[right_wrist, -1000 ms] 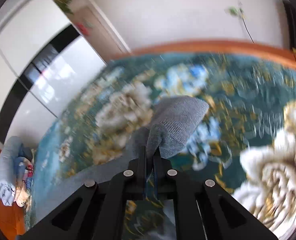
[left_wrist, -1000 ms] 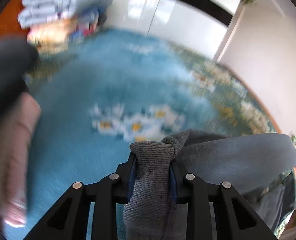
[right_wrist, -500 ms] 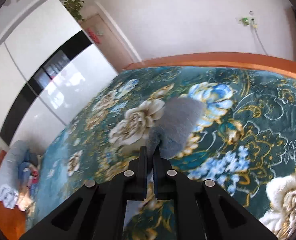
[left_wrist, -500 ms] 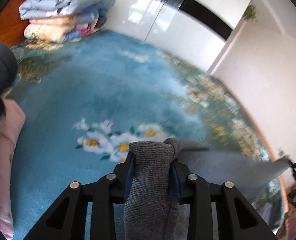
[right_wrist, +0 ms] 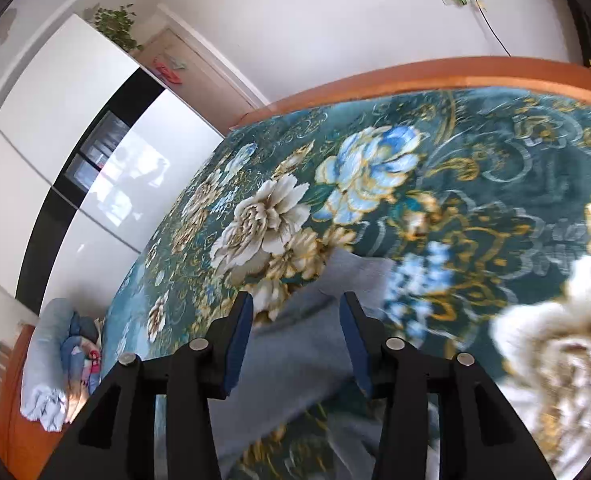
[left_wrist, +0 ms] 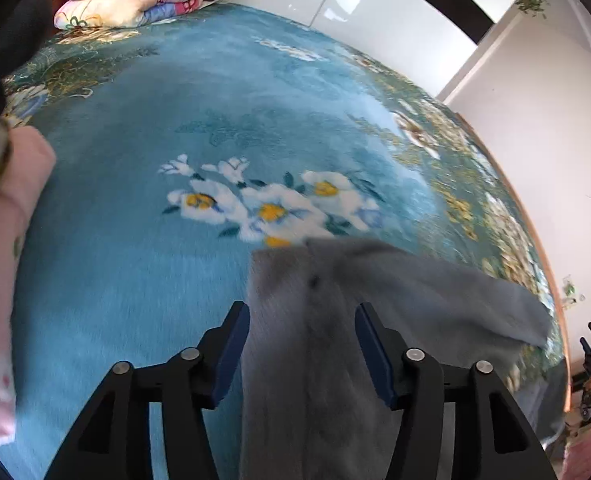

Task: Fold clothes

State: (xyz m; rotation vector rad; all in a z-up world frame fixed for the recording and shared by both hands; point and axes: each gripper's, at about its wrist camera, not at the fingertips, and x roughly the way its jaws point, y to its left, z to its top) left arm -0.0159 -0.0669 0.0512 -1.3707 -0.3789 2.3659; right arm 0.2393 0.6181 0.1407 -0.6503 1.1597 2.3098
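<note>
With both sets of jaws just opened off the grey garment [left_wrist: 315, 320], which lies on the blanket [left_wrist: 135, 240] between the left tongs [left_wrist: 302, 350] and right tongs [right_wrist: 295, 340], I'd back straight out before regripping.

A: Any writing you can read anywhere here?

B: None. The bedspread [left_wrist: 135, 280] carries only flower patterns, and the folded quilts [left_wrist: 127, 0] at its far corner show printed flowers, no words.

A: The red item on the door [right_wrist: 167, 70]?

B: Too small and blurred to tell whether it has characters.
</note>
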